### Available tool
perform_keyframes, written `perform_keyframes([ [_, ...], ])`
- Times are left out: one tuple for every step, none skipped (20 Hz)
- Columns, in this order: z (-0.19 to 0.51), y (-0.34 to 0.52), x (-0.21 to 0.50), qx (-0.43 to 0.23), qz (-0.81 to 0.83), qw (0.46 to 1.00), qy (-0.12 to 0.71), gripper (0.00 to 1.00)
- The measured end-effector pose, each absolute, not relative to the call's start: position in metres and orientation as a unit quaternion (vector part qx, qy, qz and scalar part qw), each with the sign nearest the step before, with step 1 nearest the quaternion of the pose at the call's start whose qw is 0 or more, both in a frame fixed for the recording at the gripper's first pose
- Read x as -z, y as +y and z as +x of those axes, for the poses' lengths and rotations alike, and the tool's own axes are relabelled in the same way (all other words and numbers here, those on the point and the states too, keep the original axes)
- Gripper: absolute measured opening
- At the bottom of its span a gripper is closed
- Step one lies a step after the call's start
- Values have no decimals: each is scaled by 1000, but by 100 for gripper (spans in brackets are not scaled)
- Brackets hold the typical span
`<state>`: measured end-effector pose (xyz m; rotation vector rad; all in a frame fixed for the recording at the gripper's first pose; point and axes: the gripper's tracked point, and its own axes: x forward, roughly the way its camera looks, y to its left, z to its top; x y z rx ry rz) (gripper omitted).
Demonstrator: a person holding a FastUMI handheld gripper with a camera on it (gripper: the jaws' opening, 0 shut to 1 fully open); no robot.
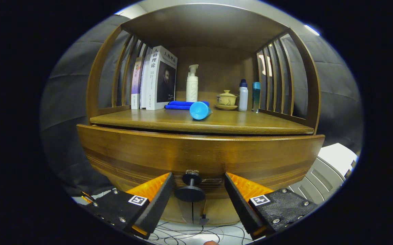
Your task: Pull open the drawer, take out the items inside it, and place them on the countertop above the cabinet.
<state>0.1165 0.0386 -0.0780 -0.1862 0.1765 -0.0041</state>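
Your gripper, at lower centre, stands open with its fingers either side of the drawer knob, not pressing it; above, the countertop carries a blue cup, cloth, books and bottles.

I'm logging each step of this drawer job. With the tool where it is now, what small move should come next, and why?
Probably close the tool on the drawer knob. The knob sits between the two open fingers, neither touching it, and the drawer front looks shut under the countertop. A firm grip on the knob is needed before any pull can open it.
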Motion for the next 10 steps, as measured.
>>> perform_keyframes([
  [123,38,78,4,-97,991,88,94],
  [129,38,78,5,-99,991,87,94],
  [135,38,78,6,-99,991,89,94],
  [131,38,76,9,-95,991,91,94],
  [141,39,77,16,-90,991,96,94],
  [139,39,78,18,-93,991,94,94],
  [138,38,77,19,-99,991,89,94],
  [139,39,78,16,-113,990,84,93],
  [138,40,80,10,-128,988,82,94],
  [137,40,79,2,-143,986,81,94],
])
